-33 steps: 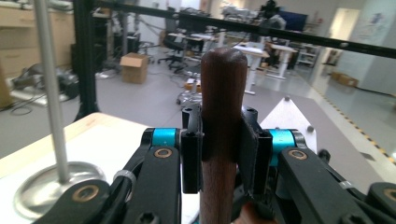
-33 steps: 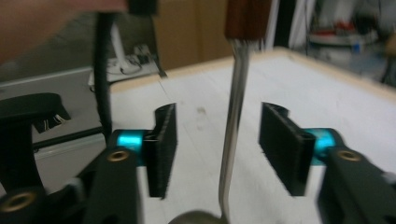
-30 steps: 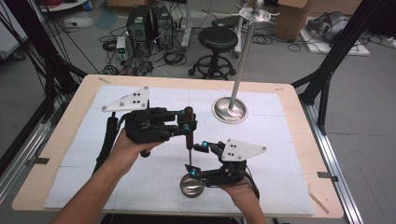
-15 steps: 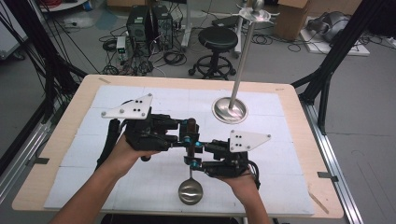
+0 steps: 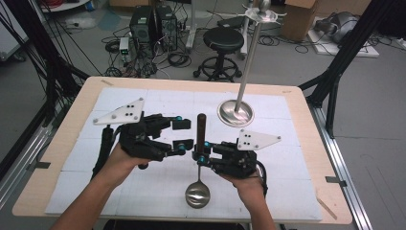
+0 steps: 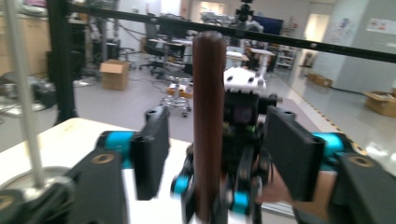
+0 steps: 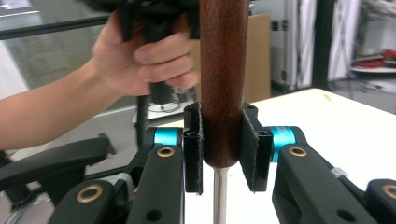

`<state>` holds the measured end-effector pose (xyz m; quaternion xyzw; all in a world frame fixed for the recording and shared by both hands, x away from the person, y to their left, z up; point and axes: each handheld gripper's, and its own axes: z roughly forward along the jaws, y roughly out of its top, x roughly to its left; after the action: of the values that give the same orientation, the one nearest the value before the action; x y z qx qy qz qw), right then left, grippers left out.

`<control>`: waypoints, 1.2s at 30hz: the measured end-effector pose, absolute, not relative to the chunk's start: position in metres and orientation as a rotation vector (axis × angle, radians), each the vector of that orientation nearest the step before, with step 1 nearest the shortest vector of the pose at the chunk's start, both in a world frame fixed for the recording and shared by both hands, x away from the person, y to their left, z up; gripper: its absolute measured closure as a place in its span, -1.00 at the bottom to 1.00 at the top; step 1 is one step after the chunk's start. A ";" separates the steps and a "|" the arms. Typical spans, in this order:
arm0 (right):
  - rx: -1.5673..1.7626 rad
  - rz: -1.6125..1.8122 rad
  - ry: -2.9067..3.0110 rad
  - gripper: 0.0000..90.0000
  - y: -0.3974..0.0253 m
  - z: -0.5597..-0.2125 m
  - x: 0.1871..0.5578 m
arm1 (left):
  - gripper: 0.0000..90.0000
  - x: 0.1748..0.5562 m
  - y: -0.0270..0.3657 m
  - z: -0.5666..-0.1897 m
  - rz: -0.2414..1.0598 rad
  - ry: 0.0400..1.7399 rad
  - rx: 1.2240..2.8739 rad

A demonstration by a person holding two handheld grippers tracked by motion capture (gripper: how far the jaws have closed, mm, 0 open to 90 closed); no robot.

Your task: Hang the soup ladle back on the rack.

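Now the right gripper (image 7: 219,154) has its two black padded jaws clamped on the lower end of the dark brown wooden handle of a steel ladle (image 7: 223,79), just where wood meets the thin metal shank. The left gripper (image 6: 219,149) stands with its jaws spread wide, the handle between them but touching neither pad (the handle is blurred here, so contact at the far edge is hard to rule out).

In the high view the ladle (image 5: 201,143) hangs upright above the white mat of the light wooden table (image 5: 306,201), round polished bowl low near the mat, handle top up. The right gripper (image 5: 200,155) holds it; the left gripper (image 5: 184,134) brackets the handle from the person's left.

Change: one second ago the right gripper held the ladle low at the bowl end, near the table's front edge; half a second ago it had lifted and the two grippers had closed in. Handle now sits higher and upright.

Judgement: a handover, or hanging on the tall steel stand with round base (image 5: 236,112), looks next.
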<state>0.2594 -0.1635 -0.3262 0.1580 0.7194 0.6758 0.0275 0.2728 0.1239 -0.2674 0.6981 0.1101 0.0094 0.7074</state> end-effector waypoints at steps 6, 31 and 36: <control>0.569 2.033 2.185 0.63 -0.172 -0.318 0.268 | -0.42 0.271 0.167 -0.288 0.111 0.359 1.514; 0.764 1.949 2.013 0.62 -0.226 -0.246 0.378 | -0.62 0.266 0.239 -0.379 0.349 0.567 1.586; 0.770 1.948 2.006 0.63 -0.231 -0.234 0.401 | -0.62 0.267 0.242 -0.385 0.348 0.589 1.591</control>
<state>0.4007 -0.2312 -0.2342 0.2636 0.6867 0.6668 0.1203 0.2670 0.2422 -0.3852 0.6999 0.2592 0.1532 0.6477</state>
